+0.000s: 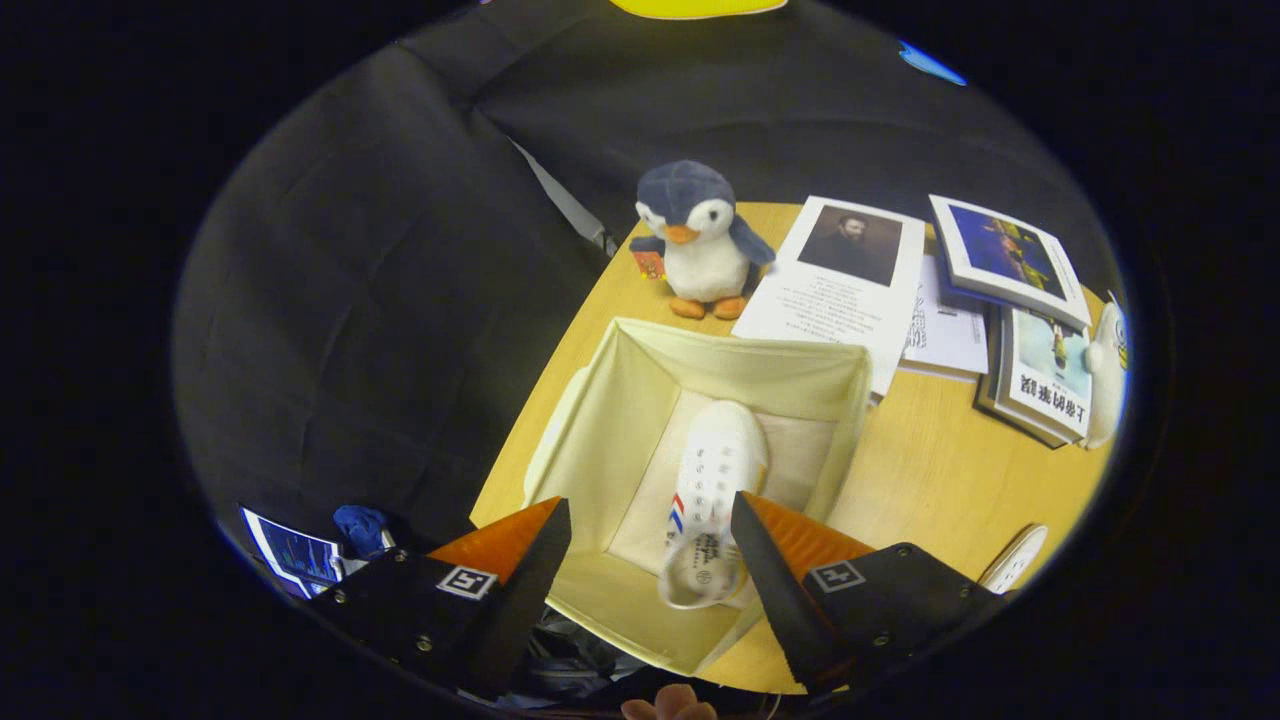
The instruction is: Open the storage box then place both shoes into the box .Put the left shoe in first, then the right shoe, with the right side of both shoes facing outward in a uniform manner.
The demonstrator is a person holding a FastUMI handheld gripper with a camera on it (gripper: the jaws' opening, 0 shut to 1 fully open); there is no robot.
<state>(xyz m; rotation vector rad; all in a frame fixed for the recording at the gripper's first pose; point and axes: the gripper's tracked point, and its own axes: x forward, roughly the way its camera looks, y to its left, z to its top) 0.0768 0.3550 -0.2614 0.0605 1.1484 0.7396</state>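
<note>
While our gripper (650, 550) hangs above the storage box (800, 365) with its fingers spread wide and holding nothing, we see one white shoe (712, 470) already lying inside, heel toward us and toe toward the plush penguin (697, 235). It sits toward one wall, which we judge leaves room for its partner. A pale shape beyond the fingers, by the table (920, 470) edge, may be the second shoe (1015, 558), though it is too cut off to be sure.

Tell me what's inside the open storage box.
One white shoe lies on the floor of the cream storage box, toe toward the penguin toy. The gripper hangs open above it. The right finger covers part of the shoe's heel side.
</note>
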